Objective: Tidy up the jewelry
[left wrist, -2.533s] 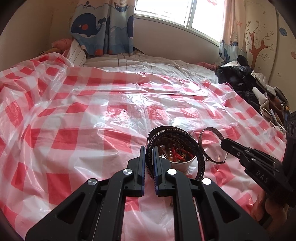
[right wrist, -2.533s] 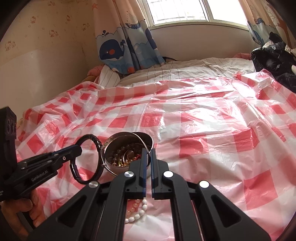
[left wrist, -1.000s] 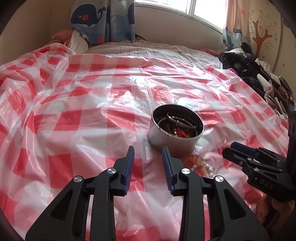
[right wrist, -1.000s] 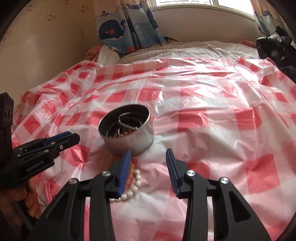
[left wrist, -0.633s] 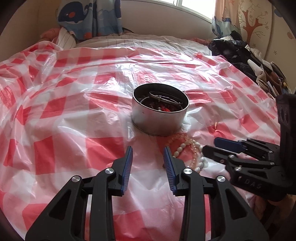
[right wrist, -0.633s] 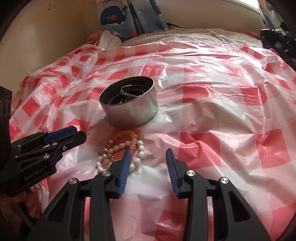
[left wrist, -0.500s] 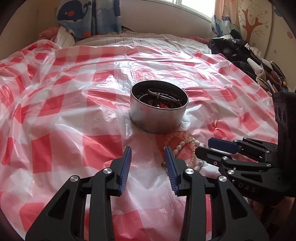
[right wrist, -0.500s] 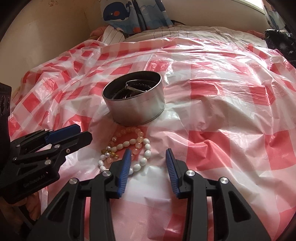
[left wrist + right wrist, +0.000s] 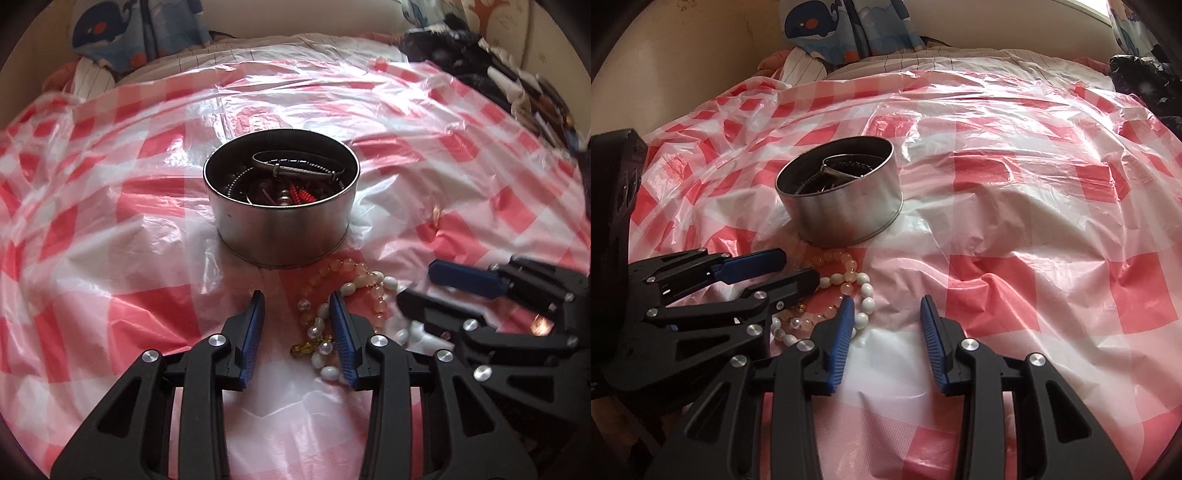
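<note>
A round metal tin (image 9: 282,221) holds bangles and beads on the red-checked plastic sheet; it also shows in the right wrist view (image 9: 846,205). A pile of white and peach bead bracelets (image 9: 332,314) lies in front of the tin, also seen in the right wrist view (image 9: 849,288). My left gripper (image 9: 297,306) is open, low over the beads, with some beads between its fingers. My right gripper (image 9: 886,310) is open and empty just right of the pile. Each gripper shows in the other's view (image 9: 424,284) (image 9: 798,267).
The checked plastic sheet (image 9: 1015,221) covers a bed. A whale-print curtain (image 9: 842,26) and striped bedding lie at the far end. Dark clothes (image 9: 461,55) are heaped at the far right.
Both grippers opened, leaving the black bangle and metal bangle in the tin. Both then lowered toward the bead pile in front of the tin.
</note>
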Tool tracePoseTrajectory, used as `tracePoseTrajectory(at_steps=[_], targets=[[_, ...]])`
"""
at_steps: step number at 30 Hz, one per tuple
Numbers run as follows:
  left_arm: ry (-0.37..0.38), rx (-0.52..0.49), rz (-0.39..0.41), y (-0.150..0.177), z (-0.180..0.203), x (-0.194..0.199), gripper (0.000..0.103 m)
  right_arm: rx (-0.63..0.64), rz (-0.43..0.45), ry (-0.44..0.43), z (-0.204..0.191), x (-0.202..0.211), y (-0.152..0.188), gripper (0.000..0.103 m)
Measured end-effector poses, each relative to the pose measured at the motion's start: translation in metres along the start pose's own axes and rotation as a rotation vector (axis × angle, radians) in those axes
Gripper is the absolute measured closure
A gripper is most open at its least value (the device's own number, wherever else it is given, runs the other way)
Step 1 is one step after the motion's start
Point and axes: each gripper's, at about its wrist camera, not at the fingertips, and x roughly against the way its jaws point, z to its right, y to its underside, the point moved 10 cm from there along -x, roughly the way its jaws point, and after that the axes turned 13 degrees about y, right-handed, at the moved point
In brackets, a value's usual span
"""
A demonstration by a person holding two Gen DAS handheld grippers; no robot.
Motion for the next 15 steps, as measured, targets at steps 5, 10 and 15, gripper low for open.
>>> tracePoseTrajectory(at_steps=[5, 10, 15], targets=[[-0.080, 0.037, 0.026, 0.011, -0.024, 0.022, 0.076, 0.012, -0.002, 0.019, 0.001, 0.001, 0.001, 0.064], [-0.066, 0.056, 0.056, 0.016, -0.032, 0.037, 0.076, 0.042, 0.043, -0.045, -0.015, 0.010, -0.003, 0.062], [-0.077, 0.019, 0.021, 0.018, -0.025, 0.026, 0.076, 0.127, 0.031, -0.041, -0.038, 0.001, -0.003, 0.054]])
